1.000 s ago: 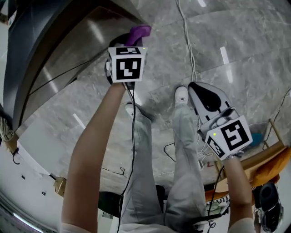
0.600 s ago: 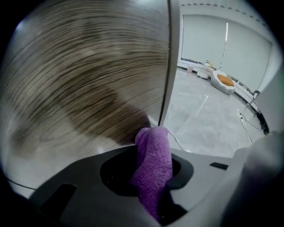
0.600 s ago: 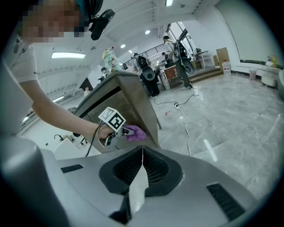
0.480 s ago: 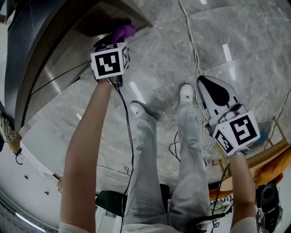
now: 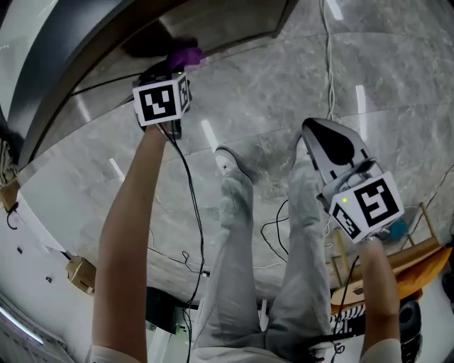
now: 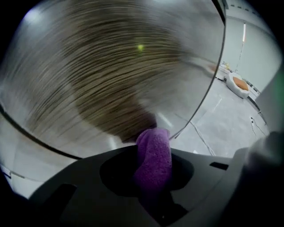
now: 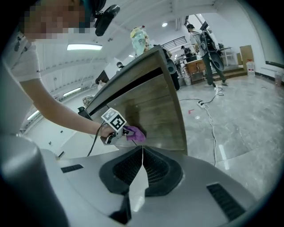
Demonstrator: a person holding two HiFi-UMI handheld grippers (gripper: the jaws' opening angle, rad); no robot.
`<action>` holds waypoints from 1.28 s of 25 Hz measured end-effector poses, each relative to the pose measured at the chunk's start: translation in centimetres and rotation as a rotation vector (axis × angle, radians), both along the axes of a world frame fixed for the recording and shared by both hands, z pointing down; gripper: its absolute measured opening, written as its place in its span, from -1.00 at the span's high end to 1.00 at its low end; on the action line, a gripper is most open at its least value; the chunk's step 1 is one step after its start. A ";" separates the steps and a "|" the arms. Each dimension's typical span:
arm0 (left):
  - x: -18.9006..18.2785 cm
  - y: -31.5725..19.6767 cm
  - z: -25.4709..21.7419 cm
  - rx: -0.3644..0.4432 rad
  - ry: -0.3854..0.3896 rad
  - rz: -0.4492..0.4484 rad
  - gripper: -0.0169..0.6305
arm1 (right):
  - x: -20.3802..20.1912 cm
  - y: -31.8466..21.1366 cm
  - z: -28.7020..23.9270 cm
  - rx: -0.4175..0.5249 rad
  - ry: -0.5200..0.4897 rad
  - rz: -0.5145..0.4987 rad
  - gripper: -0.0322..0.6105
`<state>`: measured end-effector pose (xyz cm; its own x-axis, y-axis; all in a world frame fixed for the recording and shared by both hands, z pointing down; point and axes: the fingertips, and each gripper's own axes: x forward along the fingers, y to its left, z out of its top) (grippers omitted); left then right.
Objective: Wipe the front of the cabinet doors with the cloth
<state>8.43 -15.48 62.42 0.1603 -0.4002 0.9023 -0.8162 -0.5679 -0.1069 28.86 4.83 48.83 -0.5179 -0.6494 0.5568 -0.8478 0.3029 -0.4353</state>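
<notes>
The left gripper (image 5: 176,62) has slid farther along the cabinet door (image 5: 220,21), jaws clamping the purple cloth (image 5: 186,54) against it. The right gripper (image 5: 317,133), closed and empty, hangs well away.

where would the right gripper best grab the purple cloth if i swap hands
Probably the bunched free end of the purple cloth that sticks out past the left gripper. Pinch across its narrow width, coming in sideways along the cabinet front: the wood lies just ahead of the cloth and the left jaws are clamped on its rear part, so only the sides are free.
</notes>
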 end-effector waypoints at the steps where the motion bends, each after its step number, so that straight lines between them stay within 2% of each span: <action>1: -1.4 -0.1 0.1 -0.002 -0.002 -0.021 0.66 | -0.8 -0.3 0.0 0.001 0.001 -0.014 0.81; 7: -9.6 -0.5 0.4 -0.040 0.024 -0.232 0.66 | -4.5 -1.3 -0.1 0.003 0.006 -0.058 0.81; 12: -14.4 -0.1 0.0 -0.015 -0.056 -0.263 0.66 | -6.3 -1.4 -0.3 0.004 -0.007 -0.069 0.81; 15: -14.6 1.2 -0.2 -0.015 -0.079 -0.243 0.66 | -6.8 -1.3 -0.6 0.009 -0.021 -0.076 0.81; 17: -12.8 2.5 0.3 -0.026 -0.071 -0.200 0.66 | -6.4 -1.2 -0.8 0.012 -0.029 -0.077 0.81; 20: -8.1 4.6 1.7 -0.061 -0.045 -0.123 0.66 | -4.9 -1.1 -0.9 0.018 -0.037 -0.070 0.81; 25: 3.0 6.3 3.8 -0.091 0.013 0.032 0.66 | -0.2 0.5 -0.2 0.001 -0.033 -0.012 0.81; 28: 9.4 6.6 4.6 -0.100 0.054 0.088 0.66 | 2.9 2.5 0.7 -0.019 -0.029 0.018 0.81; 32: 17.1 6.0 5.4 -0.085 0.071 0.190 0.66 | 7.4 5.3 2.5 -0.050 -0.023 0.099 0.81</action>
<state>25.48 -9.47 67.87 0.2899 -0.2800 0.9152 -0.6977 -0.7164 0.0018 36.31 10.10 51.37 -0.4651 -0.6700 0.5786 -0.8624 0.1952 -0.4671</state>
